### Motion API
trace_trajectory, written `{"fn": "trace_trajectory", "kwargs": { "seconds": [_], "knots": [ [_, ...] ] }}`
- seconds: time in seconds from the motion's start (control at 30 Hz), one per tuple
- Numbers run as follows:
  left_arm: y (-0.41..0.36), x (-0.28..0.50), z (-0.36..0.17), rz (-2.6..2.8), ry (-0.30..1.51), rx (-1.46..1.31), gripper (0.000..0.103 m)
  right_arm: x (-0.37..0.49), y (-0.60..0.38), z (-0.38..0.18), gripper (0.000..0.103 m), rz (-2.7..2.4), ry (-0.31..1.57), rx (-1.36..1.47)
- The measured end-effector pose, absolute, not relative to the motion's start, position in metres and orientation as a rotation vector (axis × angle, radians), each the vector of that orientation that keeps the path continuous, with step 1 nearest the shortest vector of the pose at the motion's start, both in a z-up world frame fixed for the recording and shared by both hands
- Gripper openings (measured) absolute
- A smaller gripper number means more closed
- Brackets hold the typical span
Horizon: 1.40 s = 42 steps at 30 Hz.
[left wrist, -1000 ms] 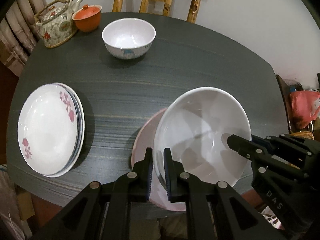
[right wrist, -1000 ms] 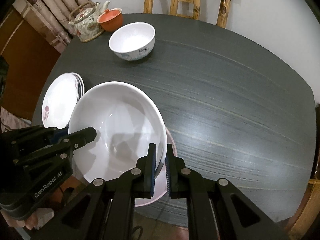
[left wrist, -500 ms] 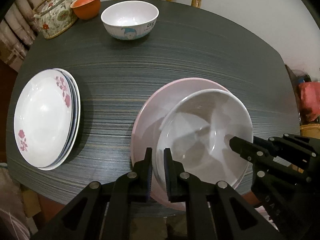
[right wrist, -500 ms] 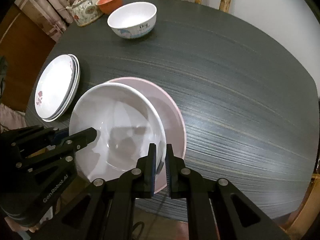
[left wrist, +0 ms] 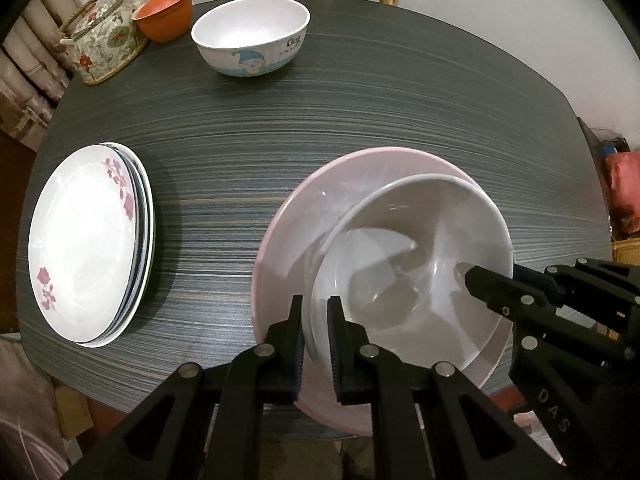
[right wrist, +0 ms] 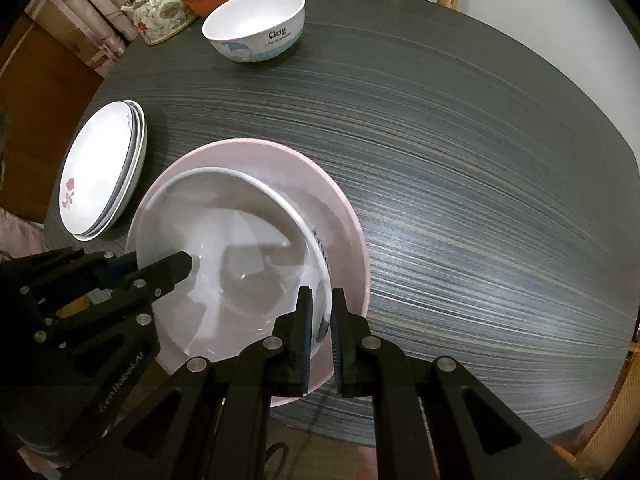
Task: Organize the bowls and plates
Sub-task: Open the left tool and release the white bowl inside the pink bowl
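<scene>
Since a second ago we have brought the white bowl [left wrist: 412, 264] down into the pink plate [left wrist: 304, 216], which then showed only as a sliver beneath it; whether it already rests there we cannot tell; the left gripper [left wrist: 316, 320] still pinches the bowl's rim between its fingers [left wrist: 294, 336], and the right gripper [right wrist: 321, 312] pinches the opposite rim; the bowl is empty. Beyond the pink plate, at the tabletop's [left wrist: 360, 100] far edge, stands an empty small bowl [right wrist: 256, 24] with a cartoon figure and the word "Dog" over smaller print we cannot read; left of the pink plate lies a stack of flowered plates [left wrist: 88, 244]; beside the small bowl sit a teapot [left wrist: 104, 44] and an orange cup [left wrist: 164, 12]. The right gripper's body reads "DAS"; the left one's lettering is too dim to read here.
</scene>
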<state>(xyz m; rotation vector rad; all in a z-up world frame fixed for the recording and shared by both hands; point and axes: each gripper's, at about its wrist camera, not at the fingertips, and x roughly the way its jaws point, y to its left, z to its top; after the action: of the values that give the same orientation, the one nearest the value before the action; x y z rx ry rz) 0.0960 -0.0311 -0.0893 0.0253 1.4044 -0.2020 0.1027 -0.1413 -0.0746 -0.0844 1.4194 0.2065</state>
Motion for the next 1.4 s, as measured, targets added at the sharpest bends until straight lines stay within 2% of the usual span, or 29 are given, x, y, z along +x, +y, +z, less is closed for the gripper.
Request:
{"fn": "trace_trajectory", "kwargs": {
  "seconds": [0.7, 0.9, 1.17, 1.3, 1.4],
  "knots": [
    [-0.034, 0.094, -0.081, -0.195, 1.403, 0.034, 0.011, 0.101, -0.132, -0.073, 0.012, 0.181, 1.416, -0.099],
    [-0.036, 0.096, -0.072, -0.193, 1.381, 0.033, 0.017, 0.104, -0.131, -0.07, 0.02, 0.184, 1.407, -0.093],
    [-0.024, 0.097, -0.059, -0.222, 1.347, 0.006, 0.017, 0.103, -0.132, -0.064, 0.021, 0.189, 1.392, -0.084],
    [-0.018, 0.097, -0.042, -0.248, 1.295, -0.013, 0.024, 0.104, -0.137, -0.055, 0.021, 0.195, 1.372, -0.06],
    [-0.008, 0.097, -0.031, -0.252, 1.264, -0.045, 0.025, 0.105, -0.139, -0.046, 0.021, 0.203, 1.351, -0.061]
  ]
}}
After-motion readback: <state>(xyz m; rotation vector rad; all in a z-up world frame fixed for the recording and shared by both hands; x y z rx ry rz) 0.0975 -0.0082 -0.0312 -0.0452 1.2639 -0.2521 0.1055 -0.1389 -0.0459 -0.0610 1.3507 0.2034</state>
